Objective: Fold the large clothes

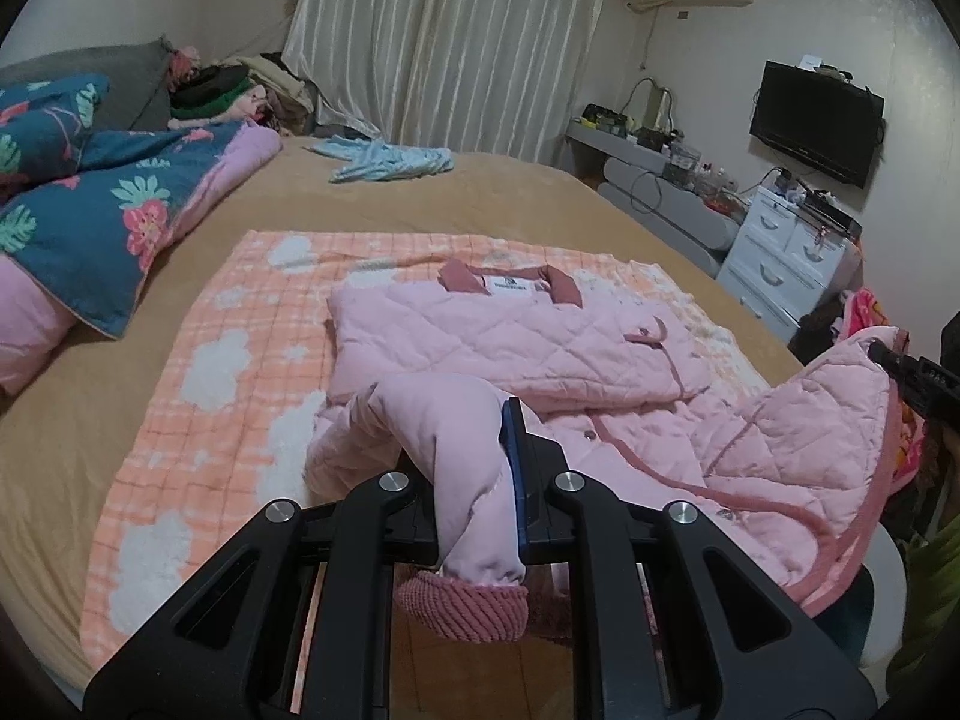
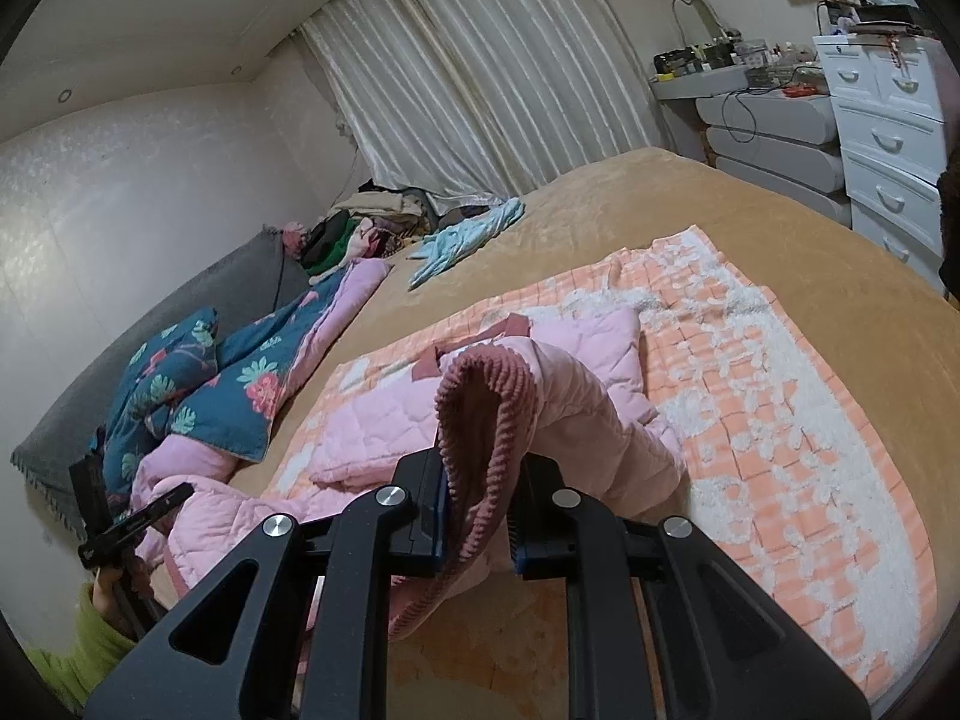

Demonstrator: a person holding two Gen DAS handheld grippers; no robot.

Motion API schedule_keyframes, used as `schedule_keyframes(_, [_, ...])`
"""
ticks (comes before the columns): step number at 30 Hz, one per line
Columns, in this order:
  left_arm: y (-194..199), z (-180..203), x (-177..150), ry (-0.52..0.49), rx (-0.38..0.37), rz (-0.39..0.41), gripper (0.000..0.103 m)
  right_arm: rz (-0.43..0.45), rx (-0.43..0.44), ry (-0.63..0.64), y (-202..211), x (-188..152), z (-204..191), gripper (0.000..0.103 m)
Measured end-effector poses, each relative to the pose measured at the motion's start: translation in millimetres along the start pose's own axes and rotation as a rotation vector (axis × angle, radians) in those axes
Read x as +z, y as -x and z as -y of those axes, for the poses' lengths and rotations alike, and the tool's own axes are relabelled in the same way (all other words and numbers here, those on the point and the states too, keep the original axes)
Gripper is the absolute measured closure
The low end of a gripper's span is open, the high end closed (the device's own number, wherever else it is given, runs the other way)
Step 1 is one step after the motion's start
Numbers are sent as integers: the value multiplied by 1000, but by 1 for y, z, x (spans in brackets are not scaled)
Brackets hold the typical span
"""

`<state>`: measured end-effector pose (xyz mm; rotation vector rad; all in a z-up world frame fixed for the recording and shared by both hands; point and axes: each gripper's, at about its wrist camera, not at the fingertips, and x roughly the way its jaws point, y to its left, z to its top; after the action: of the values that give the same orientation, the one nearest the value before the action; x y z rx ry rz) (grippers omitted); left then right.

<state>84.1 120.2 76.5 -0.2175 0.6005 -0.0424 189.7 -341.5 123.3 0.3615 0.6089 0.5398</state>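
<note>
A pink quilted jacket [image 1: 516, 336] lies on an orange-and-white checked blanket [image 1: 198, 360] spread over a bed [image 1: 420, 198] with a tan cover. Its collar end, with a darker pink collar [image 1: 510, 285] and a white label, sits at the far side of the blanket, and the upper body lies flat and partly folded there. The near part of the garment is lifted off the blanket by both grippers. The left gripper [image 1: 480, 474] has its fingers closed on a pale pink sleeve, whose ribbed dark pink cuff [image 1: 462, 606] hangs below them. In the right wrist view the right gripper [image 2: 480, 486] has its fingers closed on another ribbed dark pink cuff [image 2: 480, 408], the sleeve arching up and away from it toward the jacket's body. In the left wrist view, the right gripper's black tip shows at the right edge, against a raised flap of quilted fabric edged in darker pink. In the right wrist view the left gripper appears at the near left, with a bit of a green sleeve [image 2: 84, 654] beneath it. At the left of the bed lies a blue floral quilt [image 1: 90, 192] with a pink lining, against a grey headboard cushion. A light blue garment [image 1: 390, 159] lies on the far part of the bed, near the cream curtains [image 1: 444, 36], and a heap of mixed clothes sits at the far left corner. To the right stand white drawers [image 1: 780, 258] and a wall-mounted television [image 1: 816, 120].
</note>
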Motion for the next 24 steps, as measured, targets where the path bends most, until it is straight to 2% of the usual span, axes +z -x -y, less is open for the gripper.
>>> schedule_keyframes(24, [-36,-14,52,22,65,80,95,39,-38,-100,-45,44,25,89])
